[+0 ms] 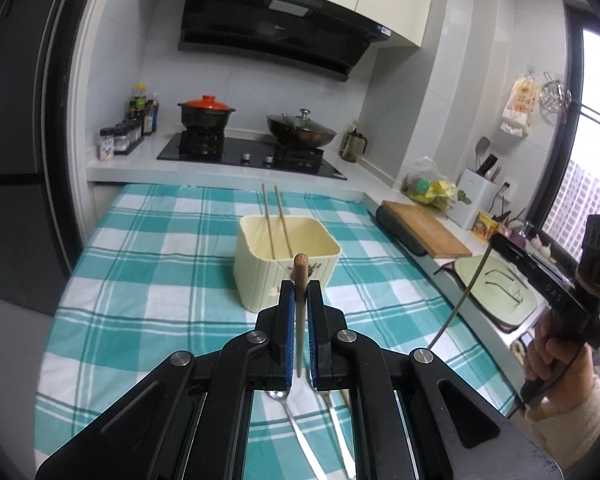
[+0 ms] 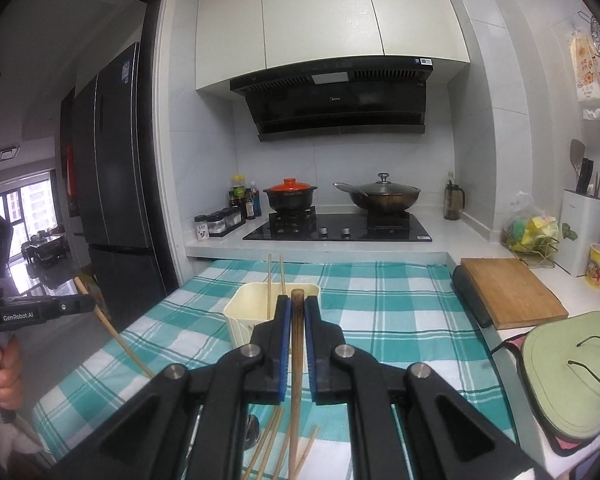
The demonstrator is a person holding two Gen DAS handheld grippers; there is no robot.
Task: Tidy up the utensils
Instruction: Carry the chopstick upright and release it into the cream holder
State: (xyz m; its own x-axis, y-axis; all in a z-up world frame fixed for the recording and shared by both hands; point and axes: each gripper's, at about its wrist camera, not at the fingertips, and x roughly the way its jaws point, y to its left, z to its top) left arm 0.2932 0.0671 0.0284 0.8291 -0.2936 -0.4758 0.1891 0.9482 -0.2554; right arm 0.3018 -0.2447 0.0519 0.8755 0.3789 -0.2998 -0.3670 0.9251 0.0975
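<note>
Left gripper (image 1: 300, 292): its blue-padded fingers (image 1: 287, 320) are closed tight on a light wooden chopstick (image 1: 300, 312), which stands nearly upright between them with its round end on top. A hand (image 2: 4, 372) carries this gripper at the left edge of the right wrist view.
Spoons (image 1: 296, 432): two metal ones lie on the checked cloth (image 1: 148, 264) under the left gripper, side by side, handles toward the camera.
Worktop (image 1: 112, 172): white, with the teal and white checked cloth spread over its near part.
Utensil holder (image 1: 284, 268): cream, square, open on top; it stands on the cloth beyond both grippers. Two chopsticks (image 1: 277, 222) lean inside it, ends above the rim.
Loose chopsticks (image 2: 272, 444): several pale ones lie on the cloth below the right gripper.
Right gripper (image 2: 298, 304): fingers (image 2: 285, 344) pressed together on a darker wooden chopstick (image 2: 297, 360), held upright, its lower end reaching down toward the loose ones. A hand (image 1: 548, 352) grips its handle at the right of the left wrist view.
Cutting board (image 2: 508, 292): wooden, on the worktop to the right of the cloth.
Background: hob (image 2: 336, 232) with an orange-lidded clay pot (image 2: 290, 196) and a lidded wok (image 2: 384, 196).
</note>
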